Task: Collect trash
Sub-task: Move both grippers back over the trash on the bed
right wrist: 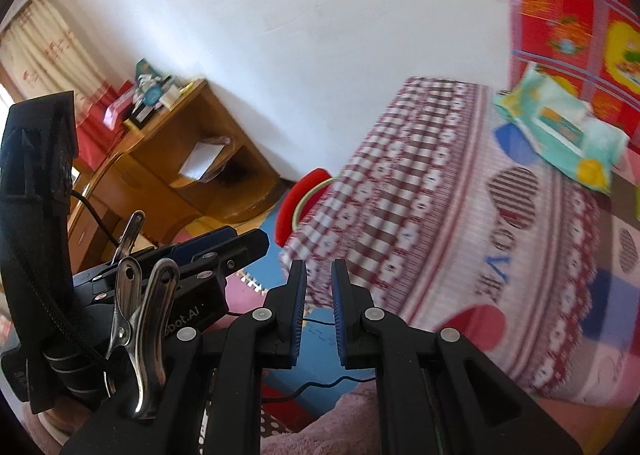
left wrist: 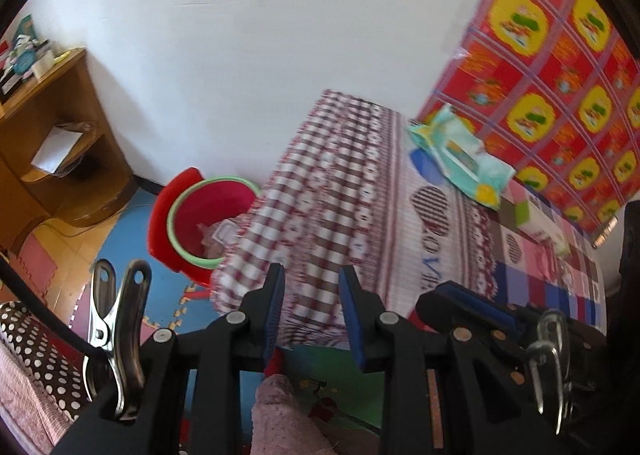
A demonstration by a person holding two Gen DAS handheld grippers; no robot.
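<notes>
A red trash bin [left wrist: 224, 201] with a green rim stands on the floor by the bed corner, with crumpled paper inside; in the right wrist view the bin [right wrist: 298, 195] is mostly hidden behind the sheet. A teal wipes pack [left wrist: 460, 153] [right wrist: 560, 127] lies on the bed, with a green-and-white box [left wrist: 532, 215] nearby. My left gripper [left wrist: 312, 269] hovers over the bed's hanging sheet, open and empty. My right gripper [right wrist: 319, 263] has its pads nearly together with nothing between them. Each gripper shows in the other's view: the right gripper [left wrist: 472, 303], the left gripper [right wrist: 224, 243].
The bed [left wrist: 360, 195] has a checked, heart-patterned sheet, and a red-and-yellow patterned cloth [left wrist: 560, 55] hangs behind it. A wooden shelf unit [left wrist: 60, 135] stands at the left wall. Coloured foam mats [left wrist: 132, 239] cover the floor. Pink fuzzy fabric [left wrist: 280, 407] lies below the grippers.
</notes>
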